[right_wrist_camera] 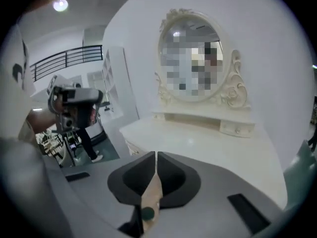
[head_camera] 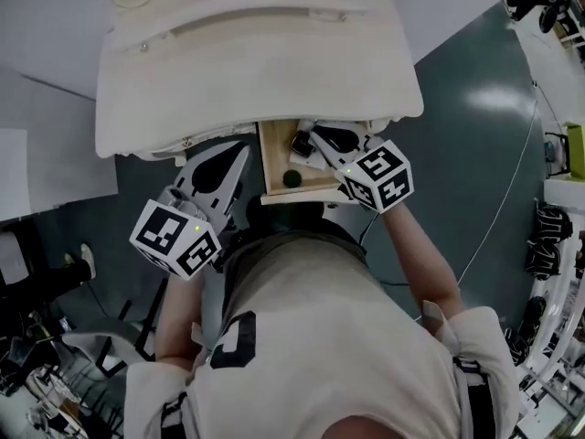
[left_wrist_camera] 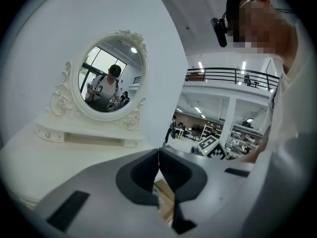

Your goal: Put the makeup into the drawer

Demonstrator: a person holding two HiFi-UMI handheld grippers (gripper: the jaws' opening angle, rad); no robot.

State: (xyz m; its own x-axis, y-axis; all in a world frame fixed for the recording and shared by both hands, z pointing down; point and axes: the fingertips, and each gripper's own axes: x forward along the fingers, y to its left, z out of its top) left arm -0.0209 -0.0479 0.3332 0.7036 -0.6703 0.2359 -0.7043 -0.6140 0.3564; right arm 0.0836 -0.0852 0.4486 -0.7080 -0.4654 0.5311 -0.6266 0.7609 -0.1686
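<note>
The right tongs (head_camera: 313, 138) over the open wooden drawer (head_camera: 273, 165) (small dark-green round makeup pot (head_camera: 292, 178) inside) and the left tongs (head_camera: 241, 151) beside it are pinched together, empty, likely to push it shut.

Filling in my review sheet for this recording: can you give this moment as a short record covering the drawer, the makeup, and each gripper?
drawer: light wooden drawer, pulled open under the front edge of the white dressing table
in drawer: dark green round item; small black item, partly hidden by the right gripper
left gripper: jaws together, nothing held, left of the drawer
right gripper: jaws together, nothing held, over the drawer
mirror: oval white-framed mirror, at the back of the table
</note>
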